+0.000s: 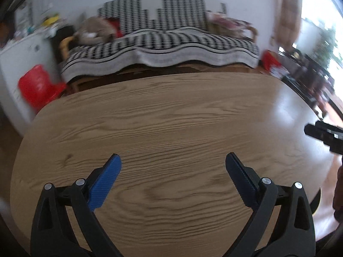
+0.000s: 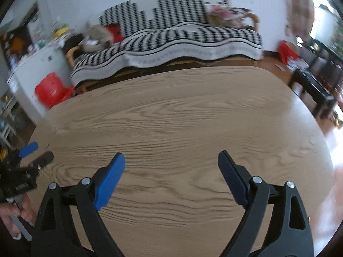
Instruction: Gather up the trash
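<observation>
Step in hand, by my reading: searching, nothing picked up. Left tool [image 1: 173, 162] and right tool [image 2: 171, 162] both spread wide, empty, above the wooden counter [image 1: 171, 111]. No trash visible on the counter; its look cannot be told. Next: find trash elsewhere, perhaps beyond the counter near the sofa [image 1: 163, 40].

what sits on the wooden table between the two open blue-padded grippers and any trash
Nothing visible does, and no trash shows either. The oval wood-grain table is bare under the open left gripper and the open right gripper; both hold nothing.
</observation>
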{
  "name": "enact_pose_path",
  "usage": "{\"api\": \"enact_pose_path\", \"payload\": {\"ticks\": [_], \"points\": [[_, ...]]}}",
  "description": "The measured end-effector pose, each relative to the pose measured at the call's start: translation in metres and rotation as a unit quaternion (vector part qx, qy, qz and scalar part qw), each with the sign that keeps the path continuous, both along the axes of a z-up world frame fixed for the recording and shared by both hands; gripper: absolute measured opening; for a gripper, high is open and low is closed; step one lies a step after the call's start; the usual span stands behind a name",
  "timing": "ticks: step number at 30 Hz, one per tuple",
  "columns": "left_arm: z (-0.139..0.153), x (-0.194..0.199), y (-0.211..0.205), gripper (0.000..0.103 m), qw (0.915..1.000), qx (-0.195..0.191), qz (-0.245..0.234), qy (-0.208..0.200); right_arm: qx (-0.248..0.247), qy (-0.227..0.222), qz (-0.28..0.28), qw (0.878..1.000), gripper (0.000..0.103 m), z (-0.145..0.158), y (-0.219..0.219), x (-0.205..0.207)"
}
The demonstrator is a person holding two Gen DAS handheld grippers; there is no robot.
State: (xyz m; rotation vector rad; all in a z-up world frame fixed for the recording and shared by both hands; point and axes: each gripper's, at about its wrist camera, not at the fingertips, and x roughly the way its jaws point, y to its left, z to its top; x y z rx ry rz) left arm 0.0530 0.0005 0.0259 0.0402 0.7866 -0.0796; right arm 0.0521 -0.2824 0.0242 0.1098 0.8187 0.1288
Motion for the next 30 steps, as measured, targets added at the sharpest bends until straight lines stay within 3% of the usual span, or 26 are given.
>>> {"api": "enact_pose_path", "payload": {"ticks": [5,11,30], "points": [[-0.005,0.003,0.047,0.095,0.9992,-0.006,0.038,0.006,-0.008,0.001,0.030,1.000,0.087,-0.007,0.054,0.016],[-0.008,0.010,0.058,0.095,0.9989,-0.005,0.045,0.011,-0.014,0.004,0.039,0.999,0.087,-0.017,0.084,0.028],[-0.012,0.010,0.047,0.095,0.9994,0.004,0.033,0.013,-0.013,0.005,0.034,0.999,0.089,-0.016,0.081,0.029]]}}
